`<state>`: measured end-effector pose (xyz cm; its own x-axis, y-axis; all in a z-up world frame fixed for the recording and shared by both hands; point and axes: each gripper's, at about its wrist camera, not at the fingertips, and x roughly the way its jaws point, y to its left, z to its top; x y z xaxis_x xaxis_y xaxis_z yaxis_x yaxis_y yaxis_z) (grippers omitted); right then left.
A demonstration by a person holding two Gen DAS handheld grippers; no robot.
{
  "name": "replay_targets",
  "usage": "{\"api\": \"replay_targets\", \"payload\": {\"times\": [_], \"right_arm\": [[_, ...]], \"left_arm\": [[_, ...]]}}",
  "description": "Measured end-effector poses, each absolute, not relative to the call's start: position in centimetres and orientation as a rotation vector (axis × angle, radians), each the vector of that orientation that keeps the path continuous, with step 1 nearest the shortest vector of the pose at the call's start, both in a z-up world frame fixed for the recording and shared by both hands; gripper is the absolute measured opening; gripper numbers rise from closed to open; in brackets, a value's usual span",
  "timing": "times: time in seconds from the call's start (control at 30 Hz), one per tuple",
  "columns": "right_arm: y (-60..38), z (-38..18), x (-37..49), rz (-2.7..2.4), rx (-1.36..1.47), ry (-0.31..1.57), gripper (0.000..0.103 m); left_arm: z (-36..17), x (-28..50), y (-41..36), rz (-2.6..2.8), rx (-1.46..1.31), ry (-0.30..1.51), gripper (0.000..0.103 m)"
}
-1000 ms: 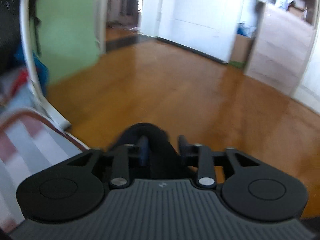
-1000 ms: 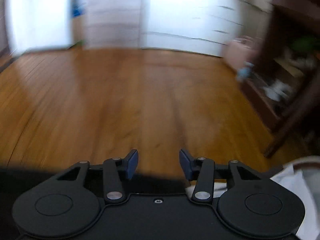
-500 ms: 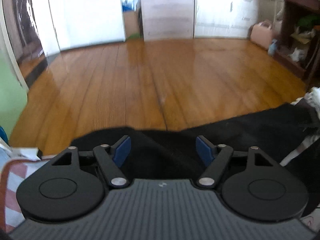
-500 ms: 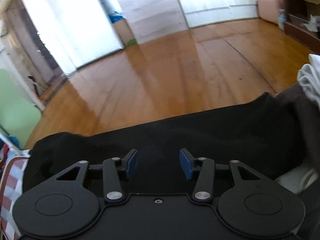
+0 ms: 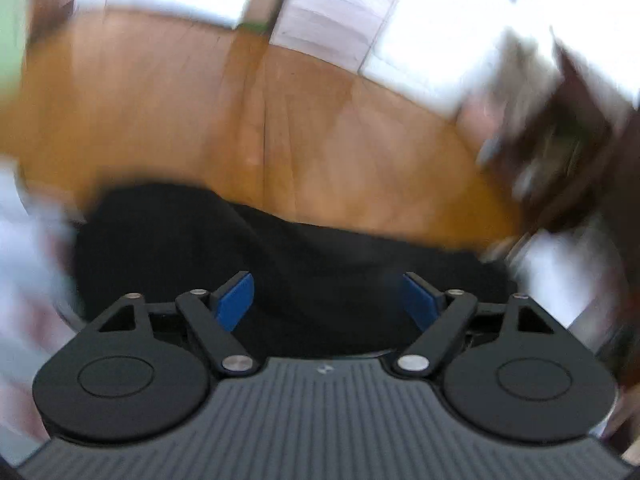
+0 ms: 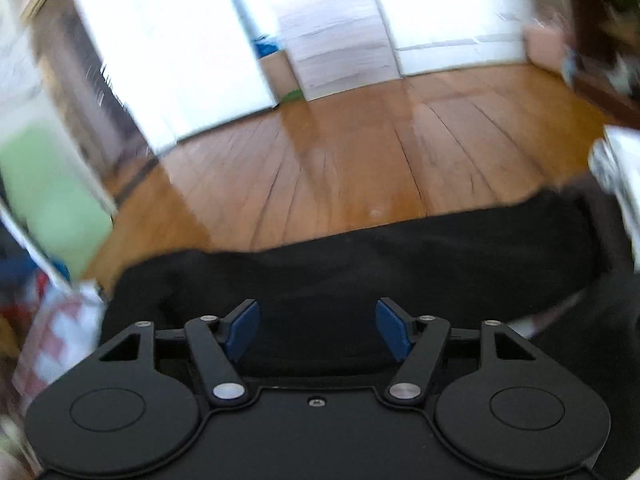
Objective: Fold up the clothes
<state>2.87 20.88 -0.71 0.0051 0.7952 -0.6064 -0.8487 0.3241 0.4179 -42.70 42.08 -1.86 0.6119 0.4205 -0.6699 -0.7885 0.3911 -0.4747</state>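
1. Ahead of both cameras, a black fabric garment (image 6: 360, 272) lies spread in a long band, wooden plank floor (image 6: 340, 160) beyond its far edge.
2. Left gripper (image 5: 328, 300) hovers over the cloth, blue-padded fingers wide apart, holding nothing.
3. Right gripper (image 6: 318, 328) hangs likewise, spread and empty.
4. What carries the garment is hidden; red-and-white checked cloth (image 6: 56, 332) shows at its left end.
5. Heavy blur suggests fast motion; a hurried pinch could catch one layer only or drag the garment over its far edge.
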Motion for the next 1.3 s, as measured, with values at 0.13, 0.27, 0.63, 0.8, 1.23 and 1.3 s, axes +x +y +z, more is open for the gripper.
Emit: {"api": "replay_targets", "payload": {"times": [0.13, 0.27, 0.63, 0.8, 1.23, 1.3], "right_arm": [[22.5, 1.2, 0.3, 1.306, 0.055, 0.860, 0.071], [25.5, -1.1, -6.4, 1.419, -0.178, 0.757, 0.071], [22.4, -12.2, -16.0, 1.646, -0.419, 0.748, 0.069], [23.4, -10.6, -19.4, 1.729, -0.608, 0.616, 0.069], [25.1, -13.1, -25.8, 1.746, -0.824, 0.470, 0.068], [25.1, -13.1, -26.1, 1.729, -0.859, 0.419, 0.068]], "left_arm": [[-5.6, -43.6, 41.3, 0.878, -0.785, 0.507, 0.070], [-10.5, -45.9, 40.2, 0.988, -0.783, 0.538, 0.070], [-19.9, -48.4, 42.8, 1.082, -1.059, 0.541, 0.069], [-23.6, -49.4, 42.2, 1.035, -1.213, 0.384, 0.073], [-23.8, -48.9, 46.2, 0.806, -1.358, 0.088, 0.044], [-22.6, -48.7, 46.5, 0.773, -1.348, 0.056, 0.044]]}}
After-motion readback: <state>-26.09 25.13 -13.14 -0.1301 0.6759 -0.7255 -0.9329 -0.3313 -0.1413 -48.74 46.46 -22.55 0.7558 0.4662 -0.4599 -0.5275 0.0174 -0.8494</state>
